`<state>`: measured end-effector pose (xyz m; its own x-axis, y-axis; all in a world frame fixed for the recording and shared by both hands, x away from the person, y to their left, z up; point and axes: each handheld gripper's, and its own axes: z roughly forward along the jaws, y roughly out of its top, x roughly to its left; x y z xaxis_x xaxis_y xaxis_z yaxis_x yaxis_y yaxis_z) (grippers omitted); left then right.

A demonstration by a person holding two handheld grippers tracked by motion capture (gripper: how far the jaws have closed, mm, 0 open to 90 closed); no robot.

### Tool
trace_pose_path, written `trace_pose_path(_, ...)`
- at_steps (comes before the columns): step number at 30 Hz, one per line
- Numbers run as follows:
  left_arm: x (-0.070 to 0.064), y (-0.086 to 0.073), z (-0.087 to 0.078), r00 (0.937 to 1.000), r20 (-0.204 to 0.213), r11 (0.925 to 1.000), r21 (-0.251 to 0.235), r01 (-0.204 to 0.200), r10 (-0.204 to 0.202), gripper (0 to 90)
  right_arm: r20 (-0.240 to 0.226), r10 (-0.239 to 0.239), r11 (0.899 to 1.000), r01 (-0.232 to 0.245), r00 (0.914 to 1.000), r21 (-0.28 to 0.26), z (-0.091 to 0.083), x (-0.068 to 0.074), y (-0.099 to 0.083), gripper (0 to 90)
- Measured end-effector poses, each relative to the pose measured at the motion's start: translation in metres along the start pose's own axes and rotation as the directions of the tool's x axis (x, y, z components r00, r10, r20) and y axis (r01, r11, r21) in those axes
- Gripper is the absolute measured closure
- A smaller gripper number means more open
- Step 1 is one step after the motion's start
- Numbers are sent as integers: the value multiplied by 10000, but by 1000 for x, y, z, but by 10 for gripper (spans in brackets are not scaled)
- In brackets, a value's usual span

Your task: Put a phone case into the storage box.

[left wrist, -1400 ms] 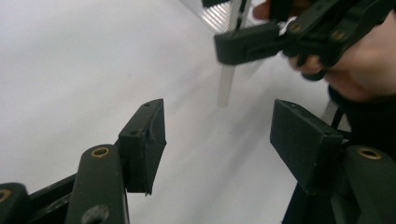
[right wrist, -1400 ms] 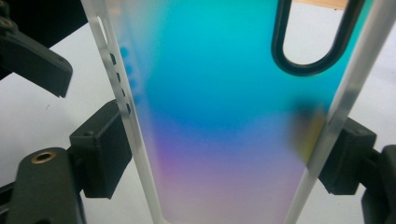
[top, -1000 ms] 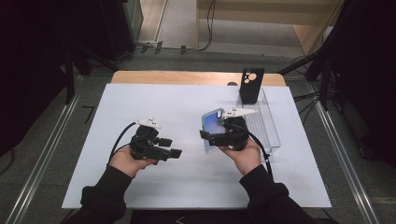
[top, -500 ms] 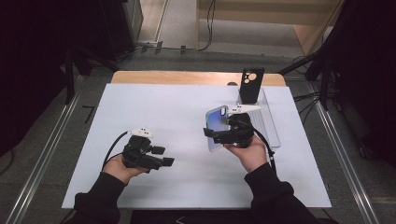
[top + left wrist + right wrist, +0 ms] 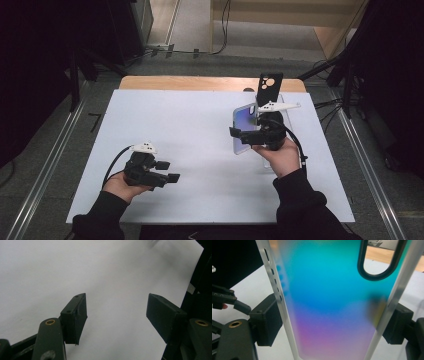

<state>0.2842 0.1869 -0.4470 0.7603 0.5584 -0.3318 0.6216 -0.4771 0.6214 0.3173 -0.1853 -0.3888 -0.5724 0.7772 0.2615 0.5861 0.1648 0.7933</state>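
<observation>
An iridescent blue-to-pink phone case (image 5: 244, 128) with frosted clear edges is held upright above the right half of the table. My right gripper (image 5: 241, 135) is shut on it across its width. In the right gripper view the case (image 5: 329, 297) stands between the two black pads (image 5: 265, 320), its oval camera cut-out at the top right. My left gripper (image 5: 168, 171) hovers low over the near left of the white tabletop (image 5: 200, 130). In the left gripper view its jaws (image 5: 117, 312) stand wide apart with nothing between them.
A black phone case (image 5: 270, 87) with round camera holes stands upright at the back right, at the far end of a clear plastic tray (image 5: 282, 100). A wooden strip (image 5: 200, 83) runs along the far table edge. Metal rails flank the table.
My right gripper has carried the iridescent case up and toward the back right, turning it more upright. My left gripper has drawn back toward the near left edge.
</observation>
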Motion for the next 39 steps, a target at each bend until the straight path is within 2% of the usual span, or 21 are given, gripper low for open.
trace_pose_path(11, 0, -5, -4, 9998, -124, 9998, -130, 133, -134, 333, 722, 388, 9985, -358, 9966, -426, -22, -24, 11, 160)
trace_pose_path(22, 2, -12, -9, 9990, -336, 9994, -196, 295, -301, 333, 1479, 791, 9951, -692, 9858, -709, -32, -50, 14, 160)
trace_pose_path(25, 3, -13, -10, 9990, -341, 9993, -206, 298, -305, 333, 1704, 963, 9935, -841, 9807, -772, -34, -58, 14, 160)
trace_pose_path(28, 3, -14, -10, 9987, -371, 9992, -216, 332, -340, 333, 2069, 1067, 9924, -912, 9725, -831, -36, -66, 14, 160)
trace_pose_path(33, 4, -14, -10, 9986, -393, 9991, -253, 353, -362, 333, 2401, 1408, 9879, -1205, 9605, -972, -35, -81, 13, 160)
trace_pose_path(39, 3, -14, -8, 9987, -379, 9992, -214, 339, -347, 333, 2782, 1601, 9858, -1390, 9471, -943, -24, -99, 16, 160)
